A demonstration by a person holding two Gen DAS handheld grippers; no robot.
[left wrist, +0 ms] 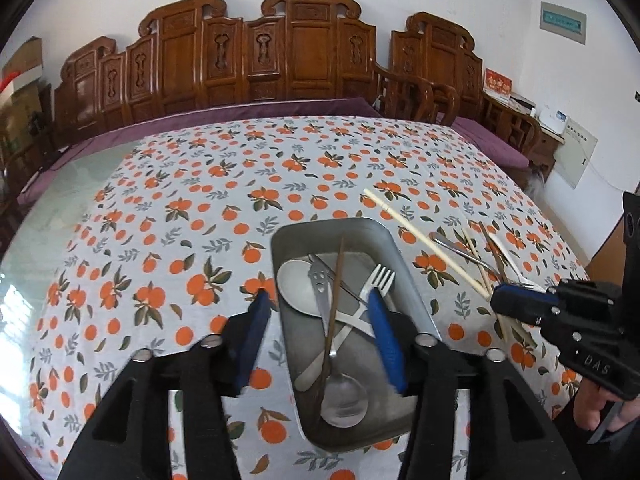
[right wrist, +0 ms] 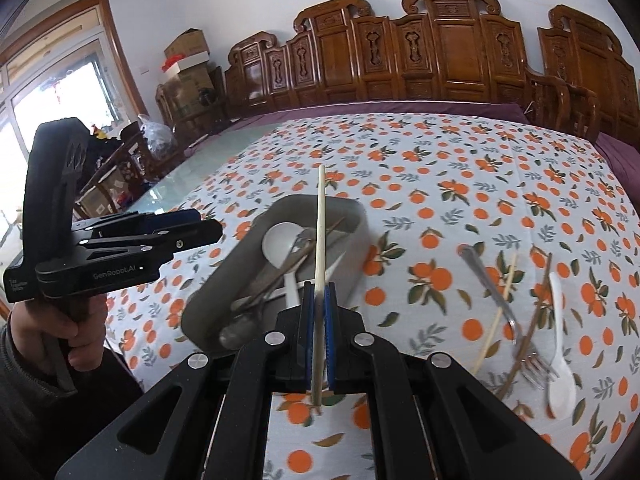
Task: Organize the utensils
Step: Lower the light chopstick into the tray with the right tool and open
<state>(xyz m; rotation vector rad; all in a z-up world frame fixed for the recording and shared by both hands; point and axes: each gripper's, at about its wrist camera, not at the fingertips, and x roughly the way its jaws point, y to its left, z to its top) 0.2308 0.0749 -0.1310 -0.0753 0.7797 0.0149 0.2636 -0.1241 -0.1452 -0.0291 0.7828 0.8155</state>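
Chopstick (right wrist: 320, 264) clamped in our right tongs (right wrist: 319, 300), frame centre, above the tray (right wrist: 356, 216); left tongs (left wrist: 320, 304) open, empty. Pinched low, it could pivot and miss.

Orange-patterned white tablecloth (left wrist: 208, 208), grey tray (left wrist: 404, 264)

A tray (left wrist: 404, 256) sits on the tablecloth (left wrist: 168, 208), holding crossed spoons, a fork (left wrist: 374, 280) and a chopstick (left wrist: 336, 280). To its right on the cloth lie loose utensils: a fork (right wrist: 500, 304), chopsticks and a spoon (right wrist: 560, 360). Behind the table stands a carved bench (left wrist: 256, 56)
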